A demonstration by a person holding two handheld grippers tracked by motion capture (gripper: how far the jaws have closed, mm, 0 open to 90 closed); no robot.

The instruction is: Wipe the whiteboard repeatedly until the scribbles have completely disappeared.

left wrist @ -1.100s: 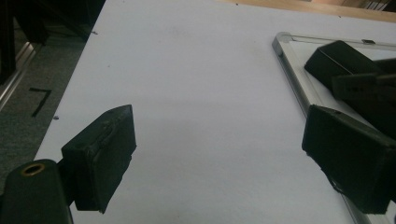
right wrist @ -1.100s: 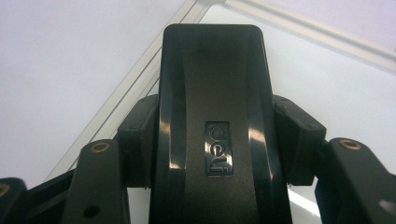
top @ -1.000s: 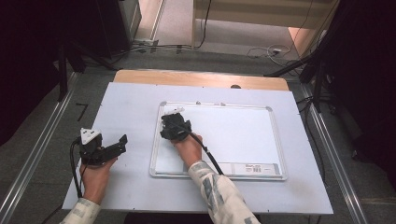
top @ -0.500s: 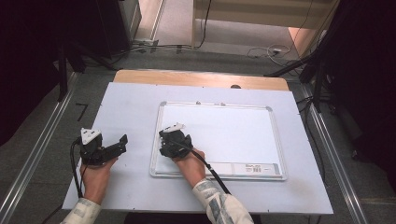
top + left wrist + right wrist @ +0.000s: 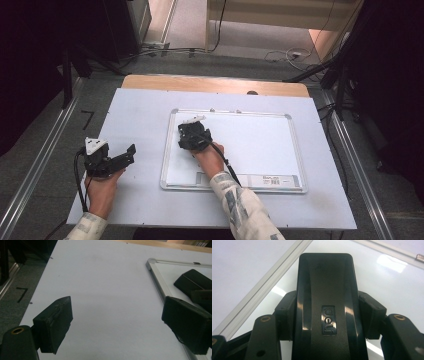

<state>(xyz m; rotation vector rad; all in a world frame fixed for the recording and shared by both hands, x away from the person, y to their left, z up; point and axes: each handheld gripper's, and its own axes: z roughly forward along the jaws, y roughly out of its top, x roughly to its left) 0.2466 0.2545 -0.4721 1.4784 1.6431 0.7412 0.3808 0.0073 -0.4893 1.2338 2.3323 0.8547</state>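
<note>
A white whiteboard [image 5: 260, 145] with a silver frame lies flat on the pale table sheet. My right gripper [image 5: 189, 131] is over its left part, shut on a black eraser. In the right gripper view the eraser [image 5: 327, 285] fills the gap between the jaws of my right gripper [image 5: 328, 313], its face down on the whiteboard [image 5: 387, 277] close to the frame's edge. My left gripper [image 5: 125, 157] rests to the left of the board, open. In the left gripper view my left gripper [image 5: 120, 322] has bare table between its jaws, with the eraser [image 5: 192, 281] off to the right.
The pale sheet [image 5: 140, 115] covers a wooden table whose bare strip [image 5: 215, 84] shows at the far edge. Metal rails [image 5: 45, 160] run along both sides on the floor. Cables lie on the floor beyond the table. A label strip [image 5: 270, 179] sits at the board's near edge.
My right gripper with the eraser slid toward the board's near edge, then back up along its left part. The left gripper has not moved.
</note>
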